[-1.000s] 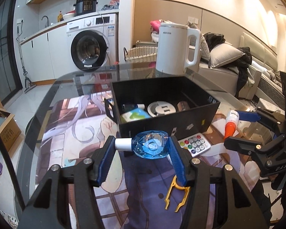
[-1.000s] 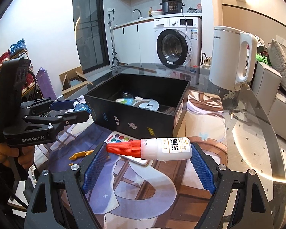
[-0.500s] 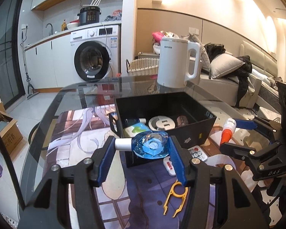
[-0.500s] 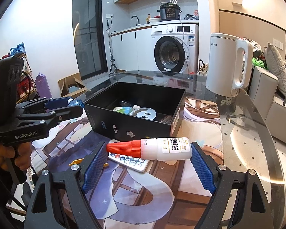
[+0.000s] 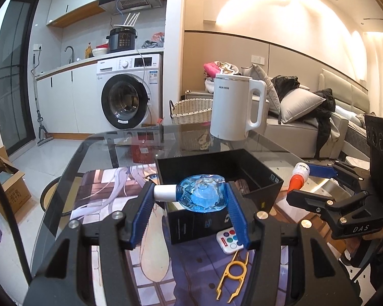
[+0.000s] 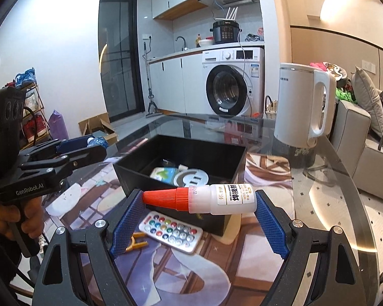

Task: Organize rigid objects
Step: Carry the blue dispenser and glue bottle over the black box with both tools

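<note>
Left gripper (image 5: 189, 197) clamped on a blue translucent bottle (image 5: 201, 196), white cap pointing to 9 o'clock, blue pads pressing cap end and base. Held in the air above the near wall of the black box (image 5: 265, 176), not touching it.

Right gripper (image 6: 199, 204) closed around a white glue bottle (image 6: 224, 199) lying crosswise, red nozzle toward 9 o'clock, base against the 3 o'clock pad, nozzle tip against the other pad. Jaws standing fairly wide, spanning the bottle's full length. Bottle hanging in the air in front of the box's near corner.

Inside the box, seen from the right wrist: a green-and-white packet (image 6: 166, 173) and a round white disc (image 6: 191, 178) side by side on the floor of it.

On the printed mat (image 6: 166, 270) at 6 o'clock of the box: a white remote with coloured buttons (image 6: 171, 232), just beside the box wall, and a yellow plastic clip (image 5: 233, 278) nearer the camera, apart from the remote.

At 12 o'clock beyond the box, a white kettle (image 5: 236, 107) upright on the glass table (image 5: 99, 148). Washing machine (image 5: 130, 91) farther back at 11 o'clock.

A hand (image 6: 15, 216) wrapped round the left gripper's handle, at 9 o'clock in the right wrist view.
</note>
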`<action>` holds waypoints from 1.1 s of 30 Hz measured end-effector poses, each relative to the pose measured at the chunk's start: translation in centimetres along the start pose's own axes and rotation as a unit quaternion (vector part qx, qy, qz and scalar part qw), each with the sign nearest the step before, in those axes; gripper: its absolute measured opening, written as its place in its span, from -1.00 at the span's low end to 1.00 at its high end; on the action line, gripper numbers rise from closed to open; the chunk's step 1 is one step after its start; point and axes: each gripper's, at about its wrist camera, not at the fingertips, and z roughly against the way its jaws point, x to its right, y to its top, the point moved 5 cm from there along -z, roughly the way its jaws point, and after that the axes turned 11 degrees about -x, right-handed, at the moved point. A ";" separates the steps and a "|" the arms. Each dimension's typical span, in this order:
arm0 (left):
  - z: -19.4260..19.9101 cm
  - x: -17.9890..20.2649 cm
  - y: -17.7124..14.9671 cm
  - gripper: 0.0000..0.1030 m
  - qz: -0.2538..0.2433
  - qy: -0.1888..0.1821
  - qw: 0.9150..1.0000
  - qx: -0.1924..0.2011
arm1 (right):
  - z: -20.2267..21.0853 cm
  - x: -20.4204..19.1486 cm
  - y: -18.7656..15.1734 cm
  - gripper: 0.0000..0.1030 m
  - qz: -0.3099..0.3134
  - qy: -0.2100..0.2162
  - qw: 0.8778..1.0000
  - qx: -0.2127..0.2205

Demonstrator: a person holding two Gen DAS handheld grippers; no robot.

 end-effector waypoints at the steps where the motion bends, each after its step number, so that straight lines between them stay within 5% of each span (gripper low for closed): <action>1: 0.0 0.0 0.1 0.07 0.000 0.000 1.000 0.003 | 0.0 -0.1 0.3 0.69 0.002 0.000 1.000 0.003; 33: -4.4 -0.2 3.6 0.07 0.013 0.007 0.999 0.043 | -3.9 0.4 5.2 0.69 0.025 0.010 0.999 0.041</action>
